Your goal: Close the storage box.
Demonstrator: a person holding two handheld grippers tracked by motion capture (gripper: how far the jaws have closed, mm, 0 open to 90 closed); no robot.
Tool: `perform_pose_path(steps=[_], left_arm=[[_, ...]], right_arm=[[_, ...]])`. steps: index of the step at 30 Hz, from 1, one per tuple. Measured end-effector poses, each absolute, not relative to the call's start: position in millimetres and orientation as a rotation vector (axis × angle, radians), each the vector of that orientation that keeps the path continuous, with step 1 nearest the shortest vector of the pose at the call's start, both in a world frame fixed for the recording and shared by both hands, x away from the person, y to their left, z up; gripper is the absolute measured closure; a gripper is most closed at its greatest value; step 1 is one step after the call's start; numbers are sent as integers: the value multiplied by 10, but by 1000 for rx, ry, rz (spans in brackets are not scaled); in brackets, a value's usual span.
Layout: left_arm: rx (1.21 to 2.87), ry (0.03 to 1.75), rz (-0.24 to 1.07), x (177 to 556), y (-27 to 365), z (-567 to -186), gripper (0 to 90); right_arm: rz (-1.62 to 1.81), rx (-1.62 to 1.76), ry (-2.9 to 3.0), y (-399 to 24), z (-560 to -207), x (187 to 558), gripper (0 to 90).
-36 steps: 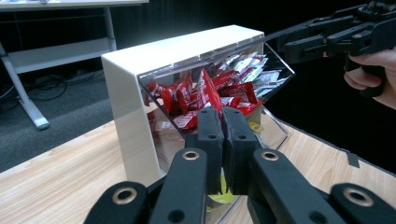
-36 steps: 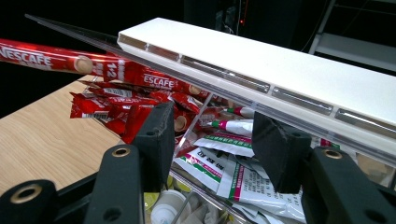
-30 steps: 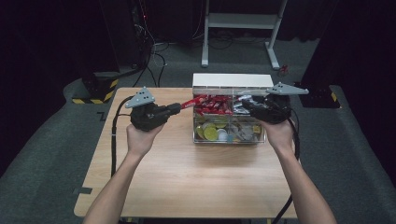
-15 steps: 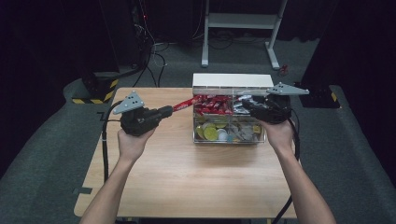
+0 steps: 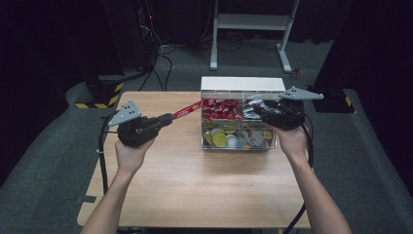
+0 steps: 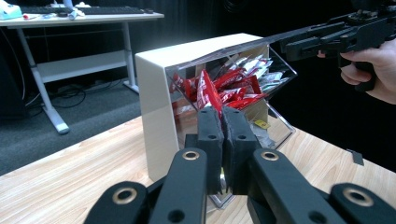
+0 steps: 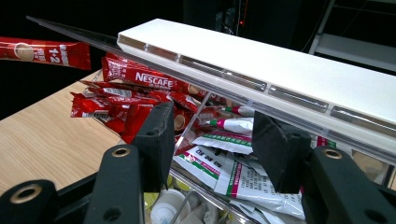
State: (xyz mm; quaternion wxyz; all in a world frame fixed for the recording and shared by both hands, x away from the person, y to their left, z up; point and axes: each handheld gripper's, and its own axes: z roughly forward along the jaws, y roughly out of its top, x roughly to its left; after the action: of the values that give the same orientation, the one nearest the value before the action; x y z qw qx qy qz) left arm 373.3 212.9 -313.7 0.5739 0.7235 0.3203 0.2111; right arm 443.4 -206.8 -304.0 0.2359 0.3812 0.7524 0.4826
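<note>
One red sachet (image 5: 187,110) is hanging pinched in my left gripper (image 5: 165,119), clear of the clear box (image 5: 238,141) and over the table (image 5: 195,180). My right gripper (image 7: 212,140) is waiting with jaws wide apart, holding nothing, at the box's upper compartment. I judge this the carrying-off step; next I am needing a bare spot to lower and release it.

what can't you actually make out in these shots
- High view: the print on the red sachet held by the left gripper is too small to read.
- Left gripper view: the shut fingers hide most of the sachet.
- Right gripper view: the lower compartment of the clear box is blocked by the right gripper fingers and cut off by the bottom edge.
</note>
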Motion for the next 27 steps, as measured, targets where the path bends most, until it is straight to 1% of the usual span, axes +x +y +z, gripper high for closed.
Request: perform_pose_path(steps=[16,27], left_arm=[[1664,791,527,3668,2318,-3189,871],[1641,851,556,3673,2415,-3295,870]], right_arm=[[1322,1044,2064,-2071,-3039,4428,494],[1327,1049,2063,-2076,-3038,4427,494]])
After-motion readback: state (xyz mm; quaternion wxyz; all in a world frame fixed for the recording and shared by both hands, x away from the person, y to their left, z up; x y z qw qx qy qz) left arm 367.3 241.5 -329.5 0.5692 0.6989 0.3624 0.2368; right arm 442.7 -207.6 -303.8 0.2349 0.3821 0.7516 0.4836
